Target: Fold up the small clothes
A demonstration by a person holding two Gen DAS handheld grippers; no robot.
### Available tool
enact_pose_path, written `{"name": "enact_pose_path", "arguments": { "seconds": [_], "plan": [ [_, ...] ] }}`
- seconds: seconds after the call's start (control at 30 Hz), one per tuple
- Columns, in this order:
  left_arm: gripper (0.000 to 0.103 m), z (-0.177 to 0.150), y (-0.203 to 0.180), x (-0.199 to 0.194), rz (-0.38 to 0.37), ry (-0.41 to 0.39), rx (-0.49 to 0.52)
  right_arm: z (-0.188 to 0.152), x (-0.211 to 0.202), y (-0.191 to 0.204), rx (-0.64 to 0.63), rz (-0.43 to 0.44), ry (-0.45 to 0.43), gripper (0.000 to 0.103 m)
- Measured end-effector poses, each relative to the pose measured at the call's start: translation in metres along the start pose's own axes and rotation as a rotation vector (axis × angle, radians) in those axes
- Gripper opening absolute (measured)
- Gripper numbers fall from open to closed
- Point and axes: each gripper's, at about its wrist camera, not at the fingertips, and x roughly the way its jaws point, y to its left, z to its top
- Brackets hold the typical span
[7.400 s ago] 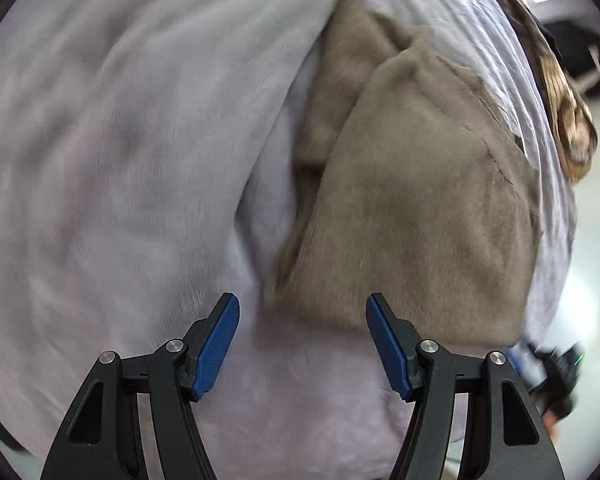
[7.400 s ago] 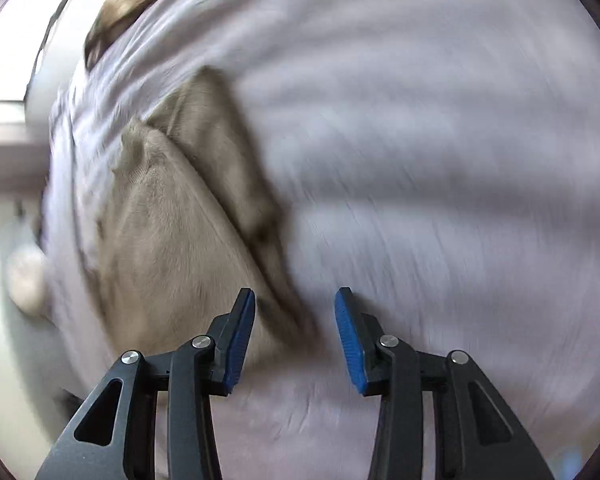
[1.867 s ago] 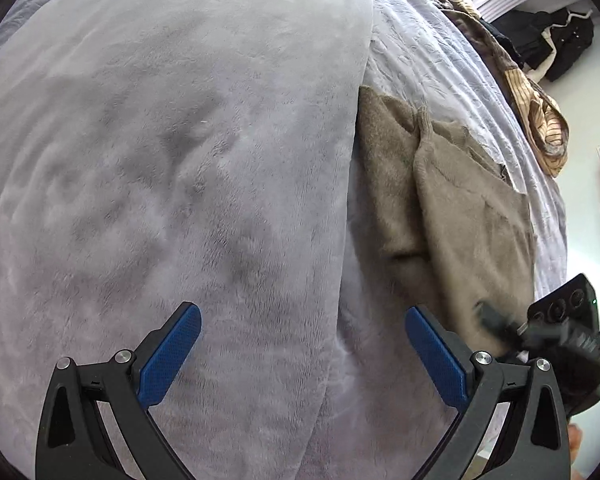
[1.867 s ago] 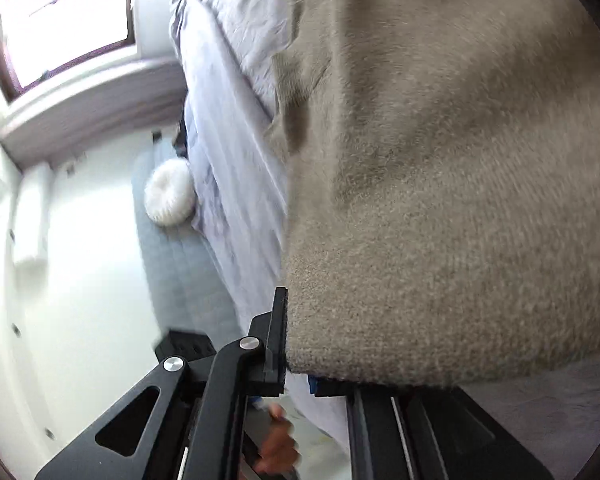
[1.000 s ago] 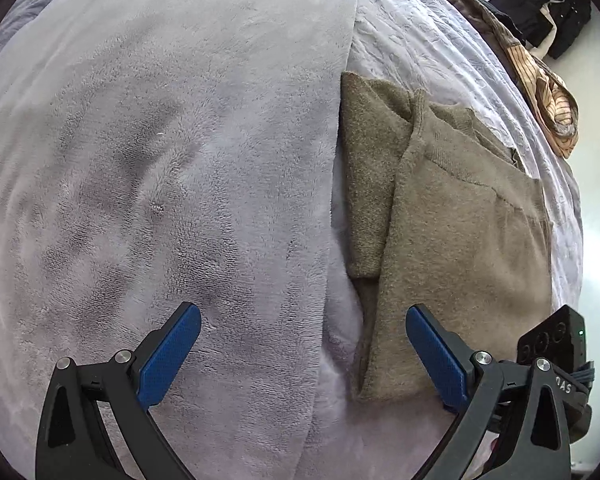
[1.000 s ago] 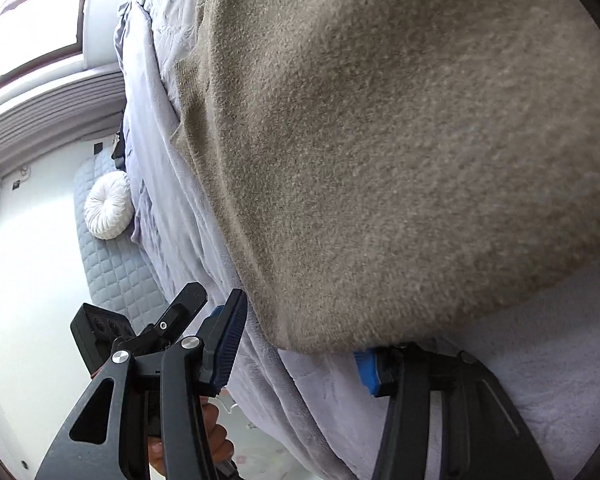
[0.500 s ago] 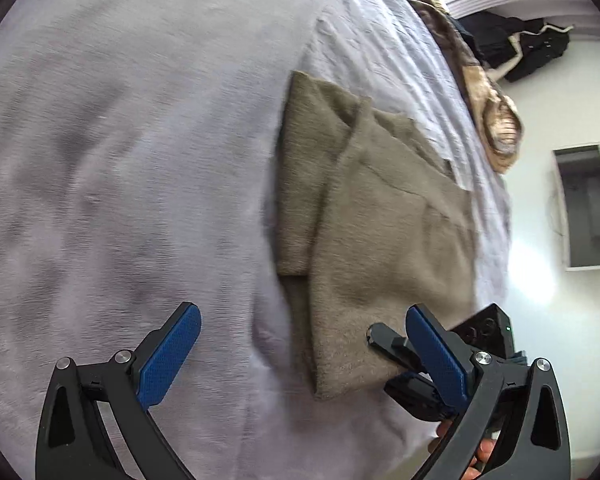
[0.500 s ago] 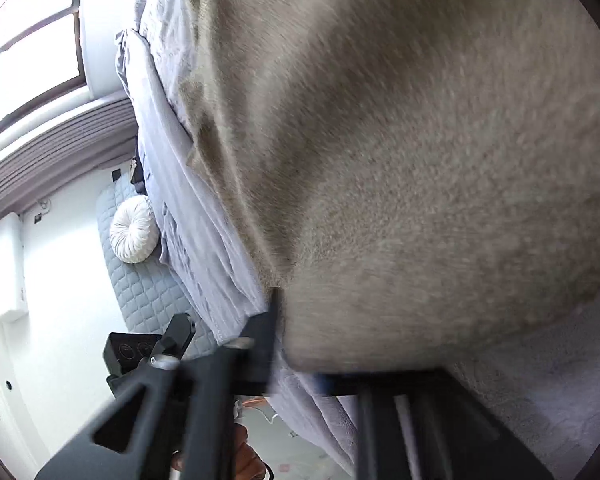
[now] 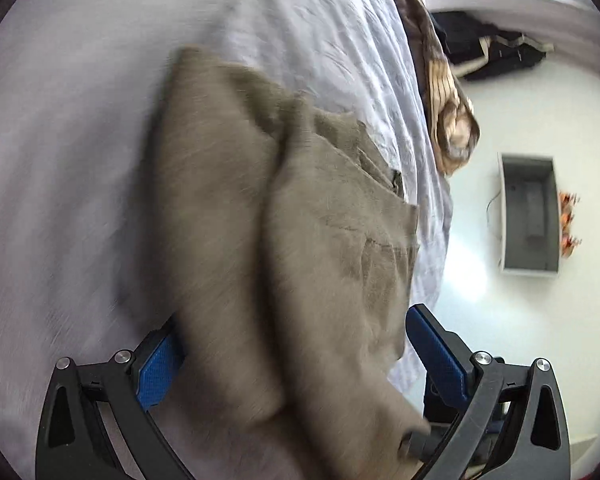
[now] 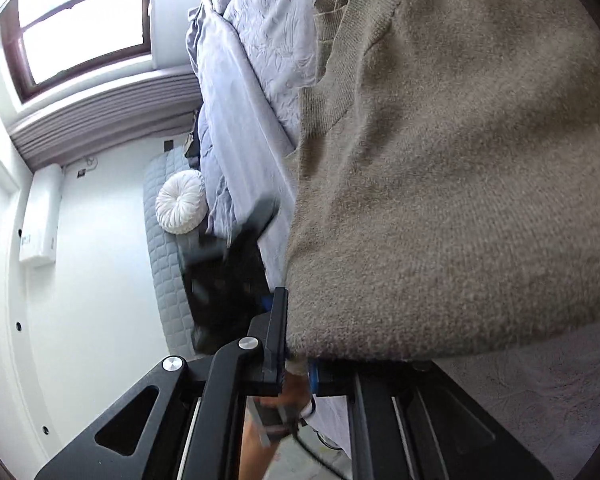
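A taupe knitted sweater (image 9: 300,240), folded lengthwise, lies on the bed. My left gripper (image 9: 296,364) is open wide, and the sweater's near end lies between its blue pads (image 9: 436,356); the cloth partly hides the left pad. The right gripper (image 10: 298,360) is shut on the sweater's (image 10: 460,200) near corner, which is raised off the bed and fills most of the right wrist view. In the left wrist view that gripper (image 9: 420,440) shows blurred at the bottom right, with the corner in it. The left gripper (image 10: 228,276) is a dark blur to the left.
A grey fleece blanket (image 9: 60,160) and a pale quilted bedcover (image 9: 340,40) lie under the sweater. A patterned brown garment (image 9: 448,112) hangs at the bed's far edge, dark clothes (image 9: 492,52) beyond. A round white cushion (image 10: 180,208), a window (image 10: 80,20) and a hand (image 10: 260,440) show.
The left gripper has swung right and down to the sweater, whose near end now lies between its jaws. The right gripper closed on the sweater's corner and rose with it.
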Motion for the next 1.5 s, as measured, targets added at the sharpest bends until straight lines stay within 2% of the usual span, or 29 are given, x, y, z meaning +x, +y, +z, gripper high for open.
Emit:
{"name": "enact_pose_path", "arguments": {
  "seconds": [0.1,0.13,0.17,0.2,0.23,0.27,0.33,0.47,0.57,0.63,0.73,0.87,0.93,1.1,1.2,1.27,1.37,1.4,1.43,1.5],
  "plan": [
    [0.101,0.006,-0.023,0.013,0.068,0.01,0.098,-0.003,-0.005,-0.008,0.004,-0.002,0.015,0.009],
    [0.092,0.005,-0.03,0.017,0.097,0.017,0.127,-0.004,-0.005,-0.009,0.007,0.0,0.02,0.009],
    [0.084,0.006,-0.039,0.025,0.157,0.032,0.165,-0.005,-0.005,-0.011,0.009,0.001,0.025,0.009],
    [0.064,0.005,-0.042,0.03,0.215,0.046,0.187,-0.005,-0.007,-0.012,0.011,0.002,0.03,0.009],
    [0.039,0.006,-0.044,0.036,0.276,0.063,0.205,-0.005,-0.008,-0.014,0.014,0.002,0.036,0.009],
    [0.029,0.006,-0.043,0.044,0.345,0.092,0.219,-0.006,-0.008,-0.015,0.017,0.001,0.045,0.009],
    [0.019,0.007,-0.04,0.046,0.353,0.095,0.202,-0.005,-0.011,-0.017,0.026,-0.004,0.069,0.01],
    [0.019,0.0,-0.056,0.033,0.34,0.014,0.22,-0.009,-0.032,-0.024,0.021,-0.049,0.143,0.012],
    [0.018,-0.006,-0.08,0.028,0.331,-0.028,0.261,-0.011,-0.063,-0.029,-0.018,-0.084,0.162,0.013],
    [0.018,-0.008,-0.098,0.03,0.336,-0.039,0.284,-0.007,-0.092,-0.033,-0.056,-0.124,0.137,0.013],
    [0.018,-0.011,-0.136,0.029,0.34,-0.058,0.331,0.009,-0.138,-0.038,-0.081,-0.179,0.045,0.013],
    [0.018,-0.021,-0.203,0.044,0.374,-0.073,0.448,0.038,-0.191,-0.055,-0.043,-0.181,-0.078,0.013],
    [0.018,-0.024,-0.234,0.062,0.39,-0.061,0.499,0.05,-0.212,-0.058,-0.046,-0.178,-0.128,0.013],
    [0.018,-0.04,-0.299,0.152,0.514,0.012,0.652,0.082,-0.251,-0.071,-0.044,-0.156,-0.218,0.013],
    [0.018,-0.052,-0.313,0.213,0.589,0.054,0.71,0.102,-0.259,-0.084,-0.015,-0.134,-0.244,0.013],
    [0.018,-0.06,-0.311,0.253,0.667,0.091,0.731,0.114,-0.264,-0.101,0.023,-0.1,-0.248,0.013],
    [0.018,-0.074,-0.309,0.284,0.771,0.109,0.76,0.124,-0.261,-0.131,0.098,-0.058,-0.23,0.013],
    [0.026,-0.077,-0.31,0.287,0.779,0.11,0.767,0.12,-0.257,-0.14,0.11,-0.051,-0.222,0.013],
    [0.04,-0.081,-0.314,0.288,0.773,0.11,0.773,0.119,-0.255,-0.145,0.12,-0.039,-0.215,0.012],
    [0.052,-0.09,-0.326,0.285,0.692,0.109,0.787,0.122,-0.255,-0.153,0.125,-0.022,-0.205,0.013]
  ]
}}
